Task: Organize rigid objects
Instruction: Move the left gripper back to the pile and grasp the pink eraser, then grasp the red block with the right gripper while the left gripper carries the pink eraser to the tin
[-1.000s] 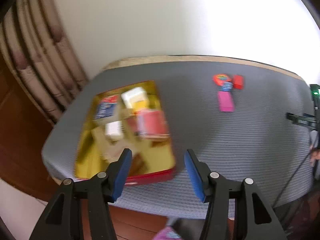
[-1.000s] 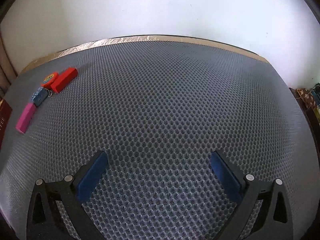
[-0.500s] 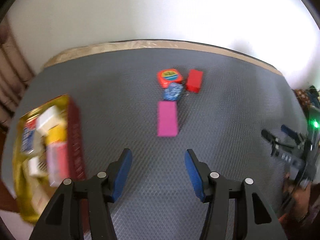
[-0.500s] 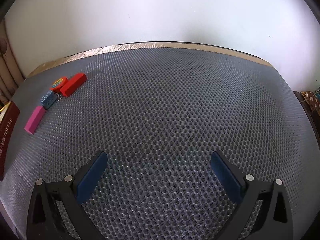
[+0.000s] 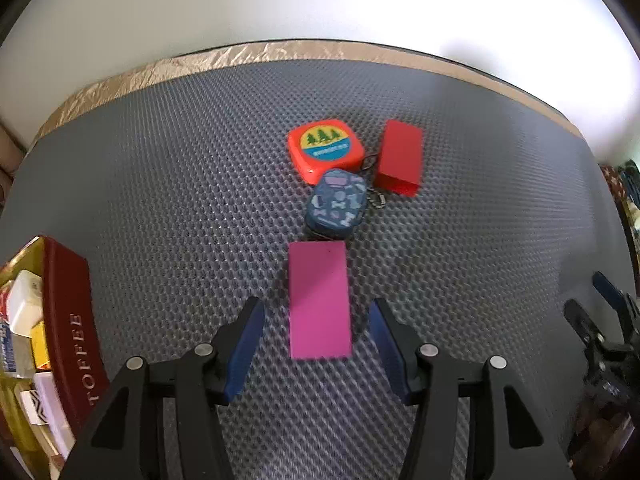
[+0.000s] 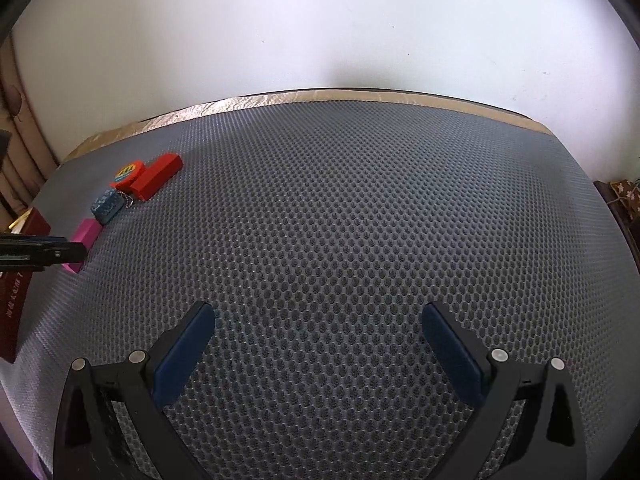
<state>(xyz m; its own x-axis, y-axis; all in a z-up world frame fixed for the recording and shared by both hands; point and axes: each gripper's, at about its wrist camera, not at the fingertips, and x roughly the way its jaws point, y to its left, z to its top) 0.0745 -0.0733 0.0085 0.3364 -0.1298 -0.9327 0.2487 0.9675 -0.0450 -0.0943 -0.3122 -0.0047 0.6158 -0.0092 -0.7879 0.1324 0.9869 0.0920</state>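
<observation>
A pink block lies flat on the grey mesh mat. My left gripper points down over it with a finger on each side; its jaws are closing and the pads stand clear of the block. Just beyond lie a blue patterned pouch, an orange square case with a tree badge and a red block. My right gripper hangs open over bare mat, nothing between its fingers. From there the pink block shows far left, partly behind a left finger.
A dark red toffee tin with a gold inside, holding several small boxes, stands at the mat's left edge. A tan strip borders the mat's far side below a white wall. Curtains hang at the far left.
The left gripper has swung right from above the tin and dropped low over the pink block, which now sits between its fingers. The right gripper has stayed about where it was.
</observation>
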